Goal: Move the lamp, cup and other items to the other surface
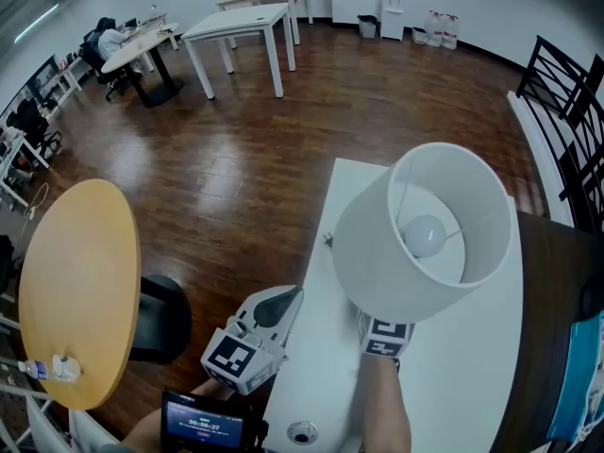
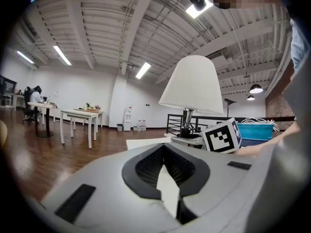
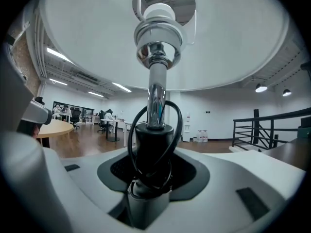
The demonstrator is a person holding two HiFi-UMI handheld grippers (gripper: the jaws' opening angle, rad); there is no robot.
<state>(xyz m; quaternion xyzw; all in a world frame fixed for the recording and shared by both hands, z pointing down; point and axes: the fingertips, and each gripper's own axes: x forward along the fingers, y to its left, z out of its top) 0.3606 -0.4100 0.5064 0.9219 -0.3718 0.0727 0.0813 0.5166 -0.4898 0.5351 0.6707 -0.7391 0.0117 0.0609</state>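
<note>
Nearest, the left tool (image 2: 167, 181) hovers at the near left edge of the white table (image 1: 453, 376). Its jaws stand a narrow gap apart with nothing in it. Just to its right, the right tool (image 3: 150, 178) is pinched on the lamp (image 1: 425, 229). It grips the black lower stem, where a black cord (image 3: 172, 130) loops round. The lamp stands upright over the white table, and its white shade hides most of the right tool from the head view. A blue bin (image 2: 257, 131) lies beyond the lamp. To the left, across the dark wood floor (image 1: 245, 177), is a round wooden table (image 1: 80, 281) with a few small pale items (image 1: 52, 368) on it and a black stool (image 1: 160, 319) beside it. Far off stand white tables (image 1: 241, 25), a seated person (image 1: 109, 41) and a black railing (image 1: 566, 92).
</note>
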